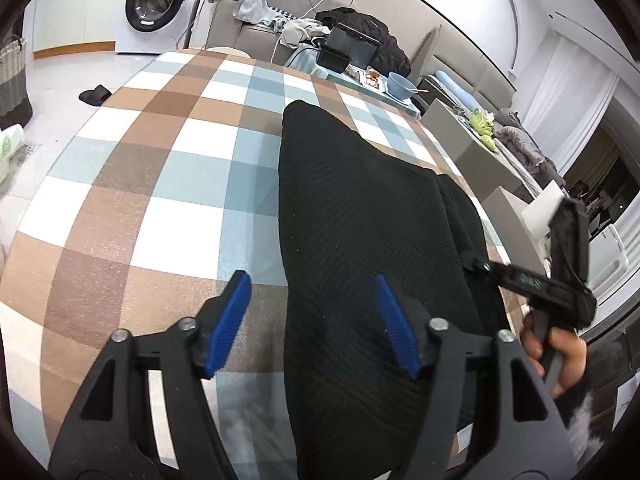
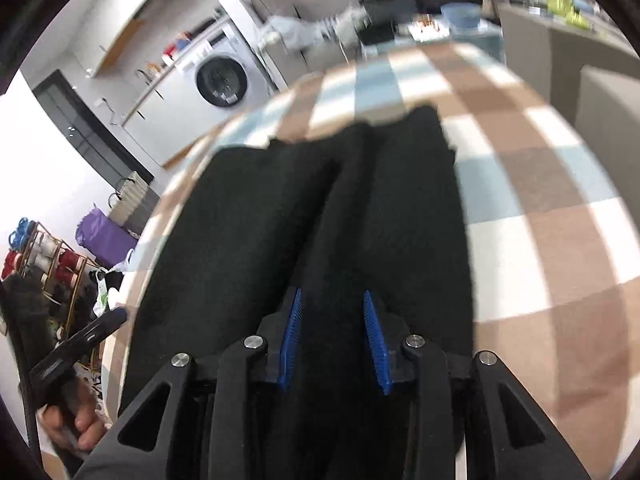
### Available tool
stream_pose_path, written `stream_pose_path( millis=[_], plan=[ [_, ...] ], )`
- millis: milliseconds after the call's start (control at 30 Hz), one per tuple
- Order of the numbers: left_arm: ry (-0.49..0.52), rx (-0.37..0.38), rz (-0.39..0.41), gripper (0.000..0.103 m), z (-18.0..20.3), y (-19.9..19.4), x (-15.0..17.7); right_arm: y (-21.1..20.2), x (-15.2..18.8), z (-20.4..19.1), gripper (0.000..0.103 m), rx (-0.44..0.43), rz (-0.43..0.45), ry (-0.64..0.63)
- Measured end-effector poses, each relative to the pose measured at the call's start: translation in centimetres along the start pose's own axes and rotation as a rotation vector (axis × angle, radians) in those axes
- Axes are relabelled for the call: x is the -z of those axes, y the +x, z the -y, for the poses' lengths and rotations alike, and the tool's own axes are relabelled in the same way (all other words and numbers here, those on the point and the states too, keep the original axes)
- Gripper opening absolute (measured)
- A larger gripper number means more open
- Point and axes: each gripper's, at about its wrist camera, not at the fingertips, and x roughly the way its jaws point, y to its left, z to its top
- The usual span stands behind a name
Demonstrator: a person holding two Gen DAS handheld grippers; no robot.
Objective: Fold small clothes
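A black knit garment (image 1: pixel 360 220) lies lengthwise on the checked tablecloth (image 1: pixel 160 160). My left gripper (image 1: pixel 316 320) stands open just above its near left edge, one blue pad over bare cloth, the other over the garment, gripping nothing. At the garment's right edge is my right gripper (image 1: pixel 480 266), held by a hand (image 1: pixel 560 356). In the blurred right wrist view, a raised ridge of the garment (image 2: pixel 240 240) runs up from between the narrowly set pads of the right gripper (image 2: pixel 334 340), which is shut on that fold. The left gripper (image 2: pixel 116 314) shows at the lower left.
A blue bowl (image 1: pixel 402 84), a food tray and a black box (image 1: pixel 348 52) sit at the table's far end. Beyond are a sofa with heaped clothes (image 1: pixel 256 4) and a washing machine (image 1: pixel 156 0). A dark slipper (image 1: pixel 94 94) lies on the floor at left, near a shoe rack (image 2: pixel 44 264).
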Motion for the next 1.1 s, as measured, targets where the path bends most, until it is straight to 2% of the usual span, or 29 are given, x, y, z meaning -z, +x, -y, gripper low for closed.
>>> stream_pose_path(
  millis=[133,200,267,367,467,533,633,700,800,900,967,1100],
  plan=[
    [0.018,0.006,0.005,0.063,0.6,-0.4,0.0,0.8,-2.0,-0.6,0.004,0.043,0.016,-0.03],
    [0.028,0.003,0.008,0.063,0.7,-0.5,0.0,-1.4,-2.3,-1.4,0.004,0.011,0.114,-0.048],
    [0.035,-0.006,0.006,0.063,0.9,-0.3,0.0,-3.6,-2.0,-2.3,0.004,0.021,0.182,-0.094],
    [0.025,0.0,-0.011,0.063,1.0,0.4,-0.2,-3.9,-1.7,-1.7,0.004,0.079,0.184,-0.091],
    [0.035,0.011,-0.018,0.063,1.6,0.9,-0.1,-2.1,-1.5,0.8,0.004,0.127,0.118,-0.017],
    [0.05,0.01,-0.02,0.064,2.0,1.0,0.1,-1.2,-1.1,1.8,0.005,0.114,0.071,0.025],
    [0.064,0.005,-0.03,0.064,2.2,1.2,0.3,-1.5,-0.8,2.3,0.005,0.079,0.084,0.026],
    [0.055,0.005,-0.038,0.063,2.1,1.4,0.4,-2.2,-0.9,2.1,0.004,0.054,0.108,0.013],
    [0.052,0.009,-0.03,0.063,1.8,1.3,0.2,-5.6,-0.9,0.2,0.004,-0.004,0.235,-0.037],
    [0.052,0.008,-0.024,0.063,1.7,1.3,0.1,-7.3,-1.0,-0.6,0.004,0.033,0.29,-0.054],
    [0.051,0.012,-0.029,0.063,1.8,1.4,0.1,-6.3,-1.1,0.0,0.004,0.088,0.25,-0.046],
    [0.061,0.017,-0.04,0.063,2.0,1.6,0.3,-3.1,-0.9,2.4,0.004,0.157,0.109,0.052]
  ],
)
